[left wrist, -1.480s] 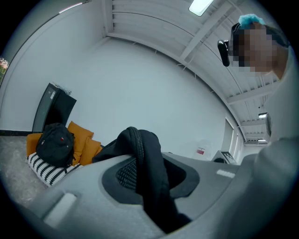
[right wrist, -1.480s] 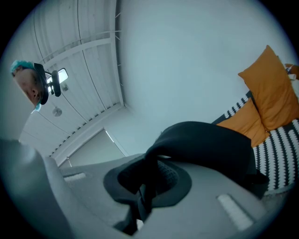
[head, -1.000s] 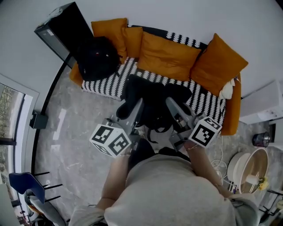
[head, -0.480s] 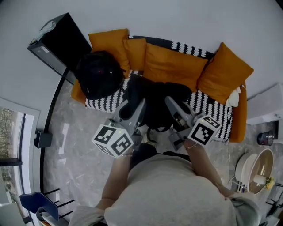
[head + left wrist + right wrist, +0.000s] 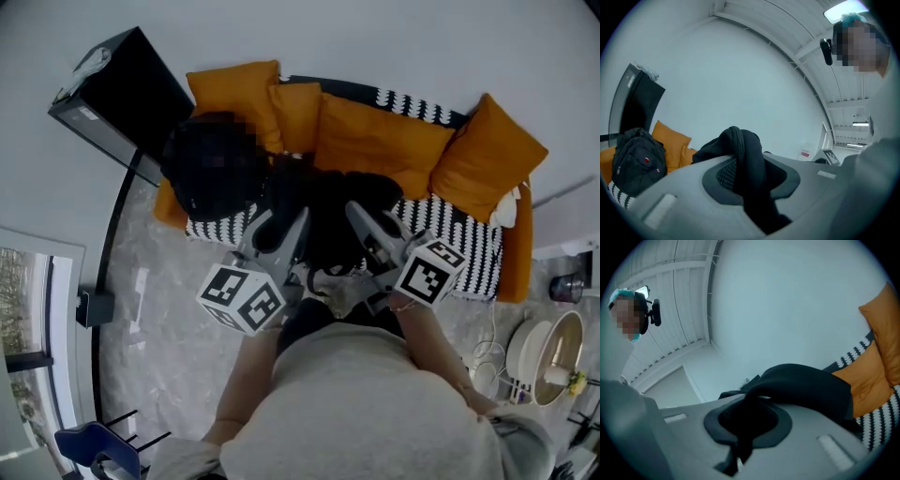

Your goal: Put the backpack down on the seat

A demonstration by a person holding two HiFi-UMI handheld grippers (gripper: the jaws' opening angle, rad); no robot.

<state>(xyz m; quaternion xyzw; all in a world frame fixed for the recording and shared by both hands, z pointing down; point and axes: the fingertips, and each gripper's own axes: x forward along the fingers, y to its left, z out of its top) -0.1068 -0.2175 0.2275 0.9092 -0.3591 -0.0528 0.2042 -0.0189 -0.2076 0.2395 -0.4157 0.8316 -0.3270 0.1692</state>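
Backpack (image 5: 323, 214) clamped in both jaws, black bag (image 5: 637, 161) on sofa (image 5: 452, 221) ahead, orange cushions (image 5: 384, 141) behind

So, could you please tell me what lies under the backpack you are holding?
The black-and-white striped seat shows on either side of the held backpack, with orange cushions behind. The stretch directly beneath is covered, so contact cannot be told.

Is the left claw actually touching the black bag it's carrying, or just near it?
Touching. The left gripper view shows the left claw closed on a padded strap of the carried backpack, which is pinched between its jaws.
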